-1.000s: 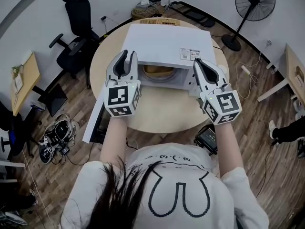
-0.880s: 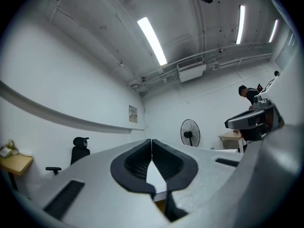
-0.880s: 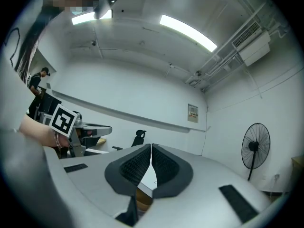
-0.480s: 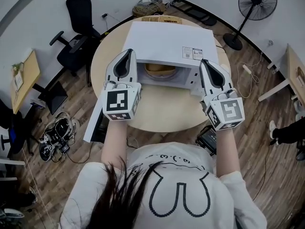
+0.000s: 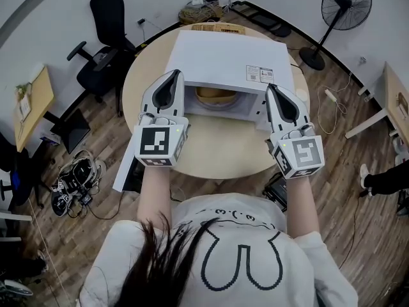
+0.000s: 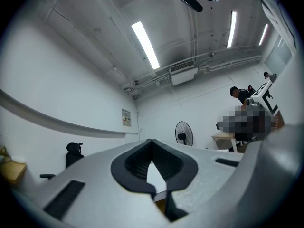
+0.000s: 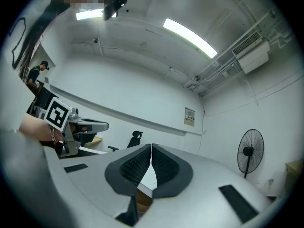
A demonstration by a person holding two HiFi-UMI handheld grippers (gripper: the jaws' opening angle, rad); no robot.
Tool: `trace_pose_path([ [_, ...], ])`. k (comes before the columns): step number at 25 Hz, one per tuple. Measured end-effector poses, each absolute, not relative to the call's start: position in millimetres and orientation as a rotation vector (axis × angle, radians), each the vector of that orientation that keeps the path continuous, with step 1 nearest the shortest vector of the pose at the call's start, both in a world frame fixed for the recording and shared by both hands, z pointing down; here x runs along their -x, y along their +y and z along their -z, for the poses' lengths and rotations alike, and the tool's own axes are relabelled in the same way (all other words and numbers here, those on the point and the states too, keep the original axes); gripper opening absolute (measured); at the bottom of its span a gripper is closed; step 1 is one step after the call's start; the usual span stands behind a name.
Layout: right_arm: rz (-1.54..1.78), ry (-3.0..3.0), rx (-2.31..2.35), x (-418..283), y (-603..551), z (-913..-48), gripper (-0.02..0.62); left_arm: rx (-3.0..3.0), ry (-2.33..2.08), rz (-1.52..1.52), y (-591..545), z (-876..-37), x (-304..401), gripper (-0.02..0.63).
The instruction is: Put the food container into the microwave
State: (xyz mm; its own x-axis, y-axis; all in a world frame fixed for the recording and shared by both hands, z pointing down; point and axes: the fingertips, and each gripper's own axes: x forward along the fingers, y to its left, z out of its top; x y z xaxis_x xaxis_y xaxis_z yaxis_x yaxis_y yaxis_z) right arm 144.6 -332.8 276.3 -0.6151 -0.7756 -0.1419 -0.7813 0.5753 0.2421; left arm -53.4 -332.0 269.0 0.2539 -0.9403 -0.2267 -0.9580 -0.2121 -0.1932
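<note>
One round table (image 5: 217, 152) carrying one microwave (image 5: 223, 59), cavity facing the person for a straight reach; its door (image 5: 128, 165) swung wide to the left, likely for access; two grippers, left gripper (image 5: 174, 75) and right gripper (image 5: 271, 88), flank the opening, tilted upward, both clenched tip to tip on nothing; one food container (image 5: 214, 95) sits inside the cavity; placement looks done, door not yet closed.
</note>
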Motion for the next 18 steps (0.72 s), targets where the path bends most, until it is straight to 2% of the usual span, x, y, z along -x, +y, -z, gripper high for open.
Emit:
trace_pose_path([
  [18, -0.411, 2.838, 1.331, -142, -343, -287, 0.031, 2.280, 1.740, -0.083, -338, -276, 52, 0.009],
])
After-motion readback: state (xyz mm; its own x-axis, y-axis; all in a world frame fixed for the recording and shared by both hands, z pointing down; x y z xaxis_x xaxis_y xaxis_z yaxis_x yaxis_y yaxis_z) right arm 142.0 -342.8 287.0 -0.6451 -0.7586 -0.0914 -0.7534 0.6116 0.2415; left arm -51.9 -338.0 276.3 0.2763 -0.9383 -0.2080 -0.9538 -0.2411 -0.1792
